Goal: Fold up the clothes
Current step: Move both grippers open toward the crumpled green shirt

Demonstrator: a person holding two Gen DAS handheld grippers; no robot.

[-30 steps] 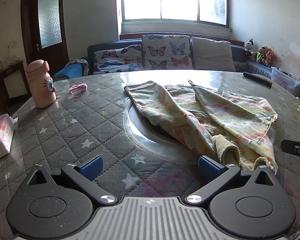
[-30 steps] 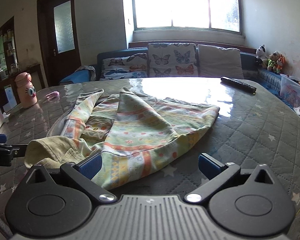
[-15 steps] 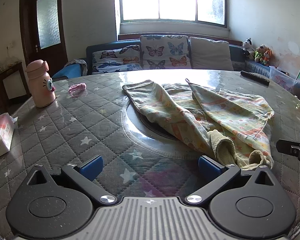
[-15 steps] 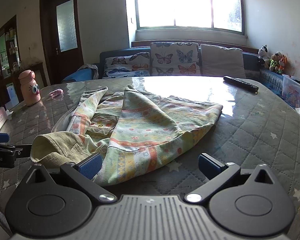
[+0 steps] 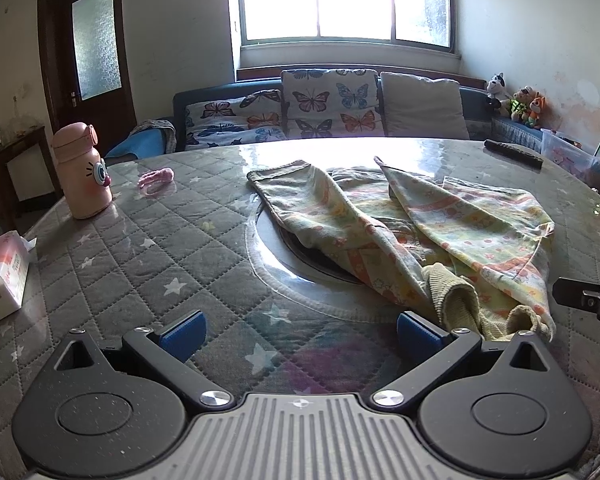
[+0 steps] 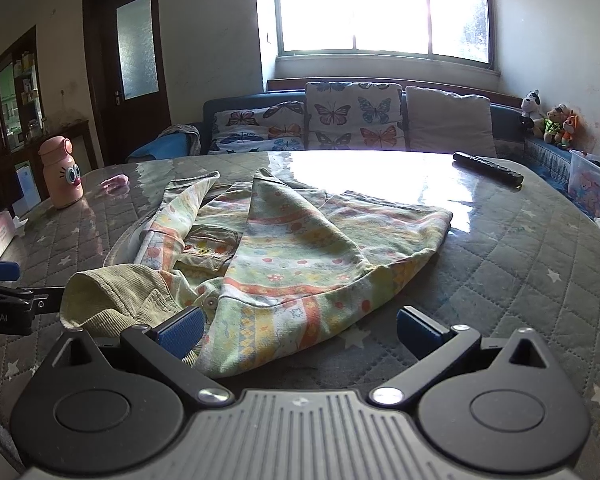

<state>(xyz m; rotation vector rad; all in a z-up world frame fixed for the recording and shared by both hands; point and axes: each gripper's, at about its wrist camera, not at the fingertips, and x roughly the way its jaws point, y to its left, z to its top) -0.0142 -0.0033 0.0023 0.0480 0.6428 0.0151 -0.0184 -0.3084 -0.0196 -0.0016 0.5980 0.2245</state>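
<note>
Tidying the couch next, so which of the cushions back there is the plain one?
The plain beige cushion, at the right end of the row. The butterfly cushions to its left are printed with coloured butterflies.

Home living rm: dark blue sofa (image 5: 228, 96) w/ butterfly-print cushions (image 5: 330, 104), stuffed toys (image 5: 518, 100) by wall, black TV remote (image 6: 488, 168) on quilted grey round table (image 5: 140, 264).

Black gripper (image 5: 302, 330) bodies, blue pads (image 5: 183, 331) (silver screws), apparently matching.
</note>
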